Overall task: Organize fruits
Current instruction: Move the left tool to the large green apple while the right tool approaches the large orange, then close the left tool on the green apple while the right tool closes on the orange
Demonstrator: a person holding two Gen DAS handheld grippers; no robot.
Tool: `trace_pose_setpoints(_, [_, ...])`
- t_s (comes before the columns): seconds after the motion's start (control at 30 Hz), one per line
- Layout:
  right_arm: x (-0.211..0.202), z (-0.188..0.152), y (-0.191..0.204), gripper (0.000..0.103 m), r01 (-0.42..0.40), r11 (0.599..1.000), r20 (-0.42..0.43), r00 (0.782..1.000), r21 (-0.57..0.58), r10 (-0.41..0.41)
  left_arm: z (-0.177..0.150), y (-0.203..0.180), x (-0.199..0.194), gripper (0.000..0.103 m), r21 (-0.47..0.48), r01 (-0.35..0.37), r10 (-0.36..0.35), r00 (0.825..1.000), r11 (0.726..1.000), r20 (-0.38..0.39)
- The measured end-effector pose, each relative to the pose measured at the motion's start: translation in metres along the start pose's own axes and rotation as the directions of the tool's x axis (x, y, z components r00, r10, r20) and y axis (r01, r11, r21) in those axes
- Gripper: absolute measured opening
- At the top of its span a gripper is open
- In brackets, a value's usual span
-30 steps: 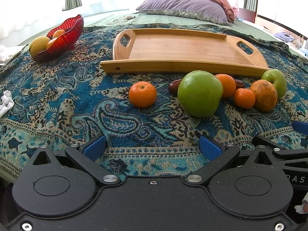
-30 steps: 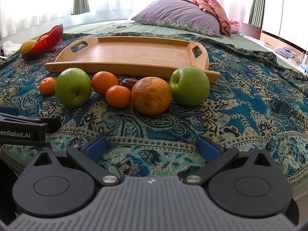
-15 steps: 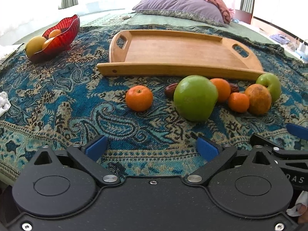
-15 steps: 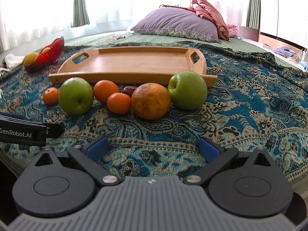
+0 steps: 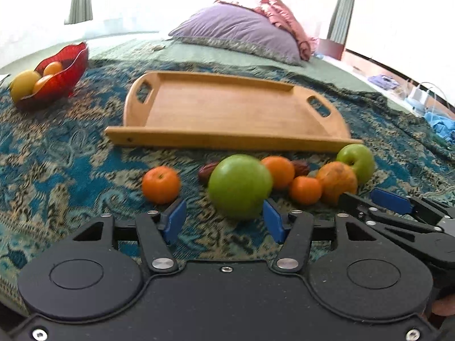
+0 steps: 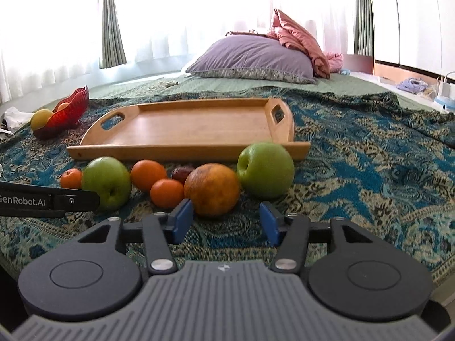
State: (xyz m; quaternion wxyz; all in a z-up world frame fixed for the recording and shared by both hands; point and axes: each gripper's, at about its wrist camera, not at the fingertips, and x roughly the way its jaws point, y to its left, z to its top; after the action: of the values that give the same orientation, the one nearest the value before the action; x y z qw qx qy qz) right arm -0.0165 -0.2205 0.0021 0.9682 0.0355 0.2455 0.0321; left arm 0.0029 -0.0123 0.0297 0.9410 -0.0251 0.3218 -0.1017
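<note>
A row of fruit lies on the patterned blue bedspread in front of an empty wooden tray (image 5: 227,108) (image 6: 196,125). My left gripper (image 5: 223,221) is open, just short of a big green apple (image 5: 240,184) (image 6: 106,182). A small orange (image 5: 160,184) lies left of it. My right gripper (image 6: 226,221) is open, just short of a large mottled orange (image 6: 212,189) (image 5: 337,182) and a second green apple (image 6: 266,169) (image 5: 357,162). Two more oranges (image 6: 148,174) (image 6: 166,193) and a dark date (image 6: 182,173) lie between.
A red glass bowl (image 5: 59,82) (image 6: 68,110) holding yellow and orange fruit stands at the far left. A purple pillow (image 5: 239,32) (image 6: 253,58) and pink cloth lie beyond the tray. The bed edge runs close below both grippers.
Both grippers have moved forward toward the fruit and tilted up. Their jaws have narrowed somewhat but stay open. The fruit has not moved.
</note>
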Motion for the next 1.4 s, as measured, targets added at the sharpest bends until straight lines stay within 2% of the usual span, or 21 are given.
trace_pose_setpoints(0.2, [0.005, 0.004, 0.002, 0.06, 0.0, 1.0, 0.015, 1.0, -0.025, 0.001, 0.005, 0.0, 0.011, 0.058, 0.007, 0.04, -0.04, 0.999, 0.999, 0.024])
trace_pose_setpoints(0.6, [0.011, 0.011, 0.01, 0.058, -0.023, 0.999, 0.034, 0.999, -0.047, 0.024, 0.007, 0.002, 0.017, 0.058, 0.006, 0.057, -0.058, 0.997, 0.998, 0.042])
trace_pose_setpoints(1.03, [0.018, 0.013, 0.001, 0.056, -0.055, 0.996, -0.003, 0.998, 0.065, 0.056, 0.005, 0.002, 0.024, 0.059, 0.003, 0.056, -0.056, 0.998, 0.998, 0.035])
trace_pose_setpoints(1.4, [0.024, 0.015, 0.0, 0.059, -0.053, 0.993, -0.017, 0.998, 0.105, 0.055, 0.004, 0.002, 0.028, 0.059, 0.002, 0.057, -0.057, 0.998, 0.998, 0.029])
